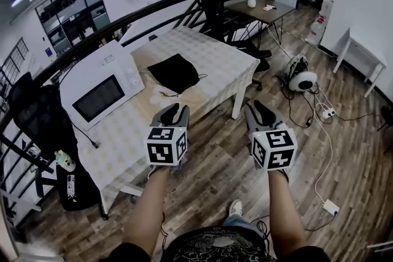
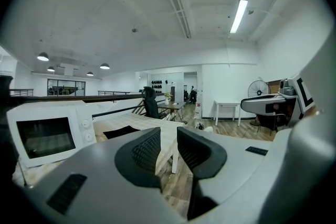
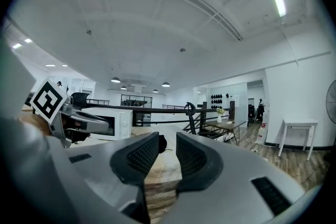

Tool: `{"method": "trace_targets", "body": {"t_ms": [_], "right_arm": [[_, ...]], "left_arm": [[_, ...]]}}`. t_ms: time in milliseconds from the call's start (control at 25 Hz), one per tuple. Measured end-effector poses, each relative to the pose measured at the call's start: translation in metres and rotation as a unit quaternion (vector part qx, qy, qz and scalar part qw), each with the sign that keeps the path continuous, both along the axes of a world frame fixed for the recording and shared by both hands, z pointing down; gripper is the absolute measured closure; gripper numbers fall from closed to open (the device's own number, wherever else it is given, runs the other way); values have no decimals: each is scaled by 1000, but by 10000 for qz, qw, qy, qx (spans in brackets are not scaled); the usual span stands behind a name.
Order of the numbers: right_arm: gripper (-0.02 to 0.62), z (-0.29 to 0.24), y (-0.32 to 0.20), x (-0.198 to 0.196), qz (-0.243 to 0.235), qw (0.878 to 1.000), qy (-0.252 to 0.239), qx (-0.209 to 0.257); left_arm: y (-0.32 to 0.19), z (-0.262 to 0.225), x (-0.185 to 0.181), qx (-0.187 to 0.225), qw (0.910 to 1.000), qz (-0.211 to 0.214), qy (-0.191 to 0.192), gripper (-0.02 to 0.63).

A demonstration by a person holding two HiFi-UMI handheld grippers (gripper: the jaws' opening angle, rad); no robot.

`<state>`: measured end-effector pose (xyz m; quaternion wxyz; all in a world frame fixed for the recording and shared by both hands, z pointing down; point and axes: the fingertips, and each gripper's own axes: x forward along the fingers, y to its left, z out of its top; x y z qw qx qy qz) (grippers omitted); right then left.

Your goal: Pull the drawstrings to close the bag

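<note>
The worktop (image 1: 227, 64) carries a checked cloth. That cloth is my first worry: if my jaws come down too low, I think they will pinch it along with the cord and drag it into folds. The microwave (image 1: 98, 92) stands along the worktop's left edge, close beside where I have to work. A wide swing of the left gripper (image 1: 175, 108) on the way in could knock its front corner. The black bag (image 1: 175, 72) lies flat about midway along the worktop, just right of the microwave and nearer the edge that faces me. It looks light and nothing pins it down. If I pull on one side only, I expect the whole bag to slide toward me rather than its mouth closing. Both grippers hang over the floor short of that near edge, well apart from the bag. The right gripper (image 1: 258, 108) is off toward the worktop's near right corner. Each has its jaws part-way spread with nothing between them, and both gripper views look straight through the gaps. The drawstrings (image 1: 164, 94) are the smallest things here and the hardest for me. I can make out only thin strands trailing from the bag toward the near edge, and where they end I cannot tell. With a gap this modest, I could easily close on air or on bag fabric.
</note>
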<state>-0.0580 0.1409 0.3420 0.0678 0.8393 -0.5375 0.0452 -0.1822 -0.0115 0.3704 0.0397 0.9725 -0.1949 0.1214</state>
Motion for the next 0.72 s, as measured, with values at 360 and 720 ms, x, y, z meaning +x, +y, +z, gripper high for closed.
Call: {"method": "trace_targets", "body": {"t_ms": [360, 720], "right_arm": [[494, -4, -5, 82, -273, 9996, -10, -4], [449, -2, -6, 141, -492, 9986, -198, 87]], "left_arm": [[4, -4, 78, 4, 9998, -213, -49, 462], [5, -3, 124, 33, 9985, -533, -149, 418]]}}
